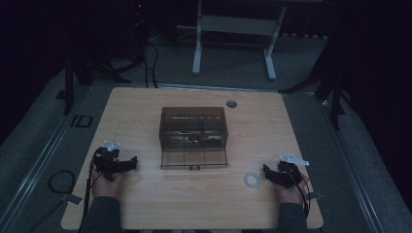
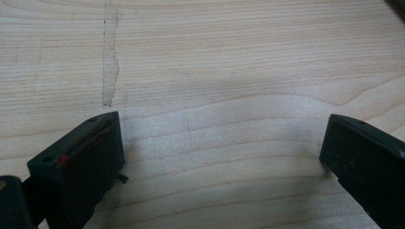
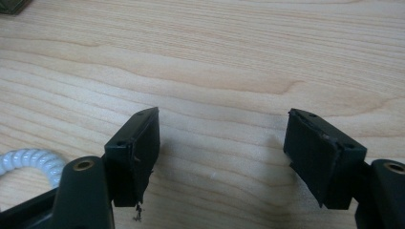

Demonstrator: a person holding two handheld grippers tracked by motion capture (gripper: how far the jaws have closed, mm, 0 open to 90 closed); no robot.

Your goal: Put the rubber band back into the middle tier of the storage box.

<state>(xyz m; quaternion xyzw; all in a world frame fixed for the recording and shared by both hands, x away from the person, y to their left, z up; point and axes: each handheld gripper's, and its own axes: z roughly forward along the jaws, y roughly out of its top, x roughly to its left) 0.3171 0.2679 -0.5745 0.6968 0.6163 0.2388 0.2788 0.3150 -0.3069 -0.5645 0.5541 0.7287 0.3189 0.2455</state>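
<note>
Two grippers, both doing nothing much yet. The right gripper point(image 1: 270, 173) sat at about 4 o'clock on the table point(image 1: 145, 204), jaws spread wide with bare wood between them, and the left gripper point(image 1: 127, 163) was over at 8 o'clock in the same state, gaping and holding nothing. In the right gripper view you could see its jaws apart with a bit of the white coiled ring point(image 3: 29, 161) poking in at 9 o'clock, just beside the left jaw but not between them.

That ring point(image 1: 252, 179) was the nearest thing to either tool, lying flat on the table just at 9 o'clock of the right gripper. Looked like one of those spiral hair-tie type loops, so my guess was light, springy and a bit slick, the kind of thing that squashes and pops out if you squeeze it across the whole loop. I'd have pinched one side of the coil, one jaw inside the hole and one outside, and not too hard.

Further out, the smoky clear box point(image 1: 193, 136) with dividers sat dead centre, its front flap folded down toward the person, well apart from both grippers. Small grey disc point(image 1: 231, 103) at 1 o'clock near the far edge.
</note>
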